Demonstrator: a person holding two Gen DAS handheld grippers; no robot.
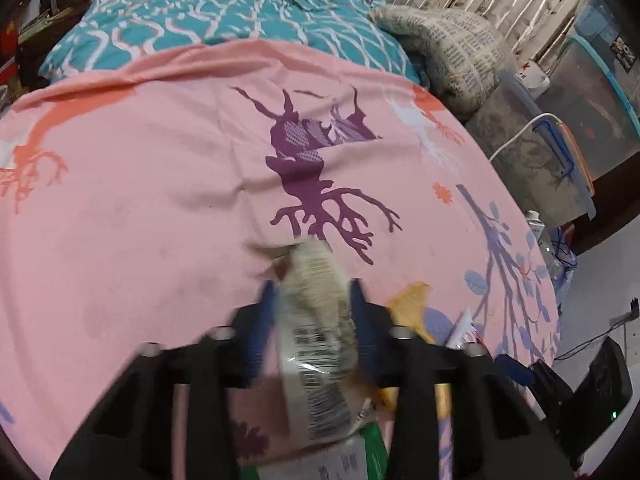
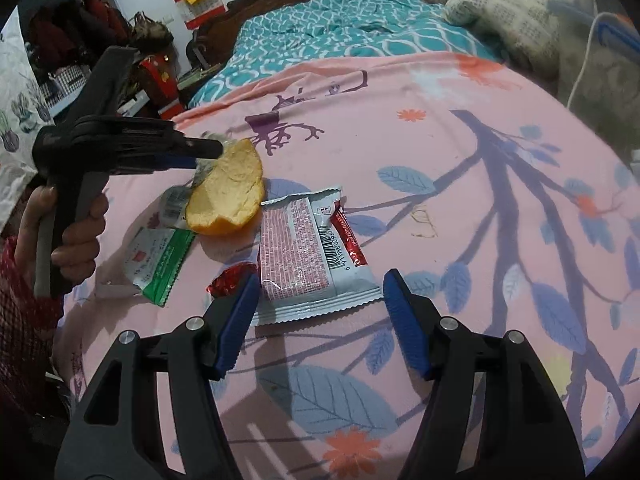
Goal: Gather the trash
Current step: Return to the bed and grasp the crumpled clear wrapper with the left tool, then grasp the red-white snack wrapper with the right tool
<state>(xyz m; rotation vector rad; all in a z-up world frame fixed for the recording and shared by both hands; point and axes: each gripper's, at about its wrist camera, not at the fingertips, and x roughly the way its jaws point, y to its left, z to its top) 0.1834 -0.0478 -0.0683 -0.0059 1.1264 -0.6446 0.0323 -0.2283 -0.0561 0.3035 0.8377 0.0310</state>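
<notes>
Wrappers are what you are gathering off the pink sheet [image 2: 460, 168], and your left gripper [image 1: 312, 292] already has one: its blue fingers [image 1: 362, 320] are clamped on a crumpled pale wrapper [image 1: 316, 320] that sticks out past the tips and trails back between the jaws. Keep that squeeze firm and lift it straight up, because the foil looks slippery and only a narrow band sits between the pads.

Just beside that wrapper, on the right of the left fingers, lies an orange peel [image 2: 228, 192]; under the left gripper's palm end a green wrapper [image 2: 160, 264] lies flat. Take care not to drag either along as you rise.

Your right gripper [image 2: 316, 312] stands with its fingers well apart and nothing pressed between them. The silver and red wrapper [image 2: 316, 256] lies just ahead of the tips, its near edge between them, and a small red foil piece [image 2: 230, 278] touches the outside of the left-hand finger. Push forward and down so both pads straddle the silver pack's near edge, then close, pinching the flat film without gathering the sheet beneath.
</notes>
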